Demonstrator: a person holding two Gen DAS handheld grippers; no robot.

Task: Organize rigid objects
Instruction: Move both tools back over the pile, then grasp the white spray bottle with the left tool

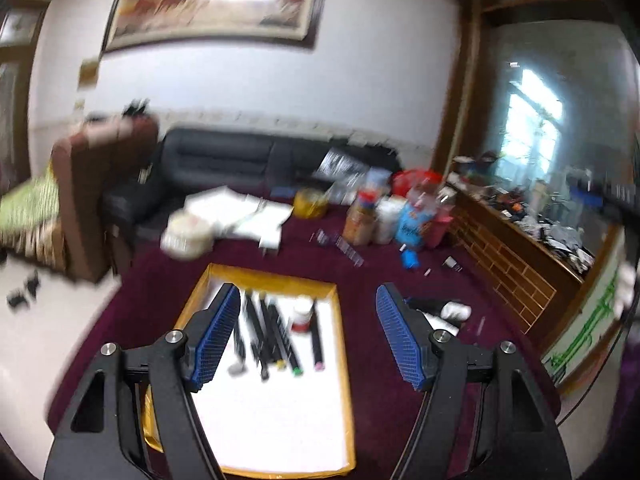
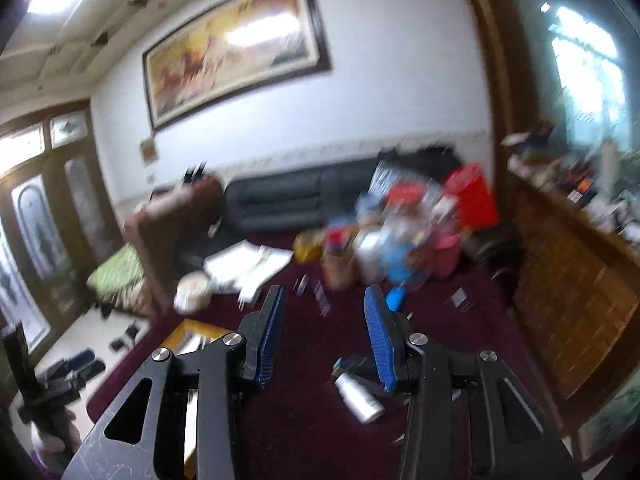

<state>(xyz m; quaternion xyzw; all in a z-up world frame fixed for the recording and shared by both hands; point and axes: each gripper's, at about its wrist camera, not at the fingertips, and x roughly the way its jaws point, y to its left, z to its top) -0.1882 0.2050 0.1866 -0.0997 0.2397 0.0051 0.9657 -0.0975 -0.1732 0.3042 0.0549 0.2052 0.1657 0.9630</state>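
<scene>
A yellow-rimmed tray [image 1: 276,277] with a white floor lies on the dark red table. Several black pens [image 1: 268,332] with coloured ends lie side by side in it, with a small white bottle with a red band [image 1: 301,316] beside them. My left gripper [image 1: 308,320] is open and empty, held above the tray. A white and black tube [image 1: 444,310] lies right of the tray. My right gripper [image 2: 324,320] is open and empty over the table. A silver cylinder [image 2: 358,396] lies under its right finger. The tray corner [image 2: 188,330] shows at left.
At the back of the table stand jars, bottles and bags [image 1: 384,216], a yellow tape roll [image 1: 310,202], papers [image 1: 244,216] and a round white tub [image 1: 186,234]. Small loose items [image 1: 410,259] lie scattered. A wooden counter [image 1: 516,264] is at right, a dark sofa [image 1: 240,160] behind.
</scene>
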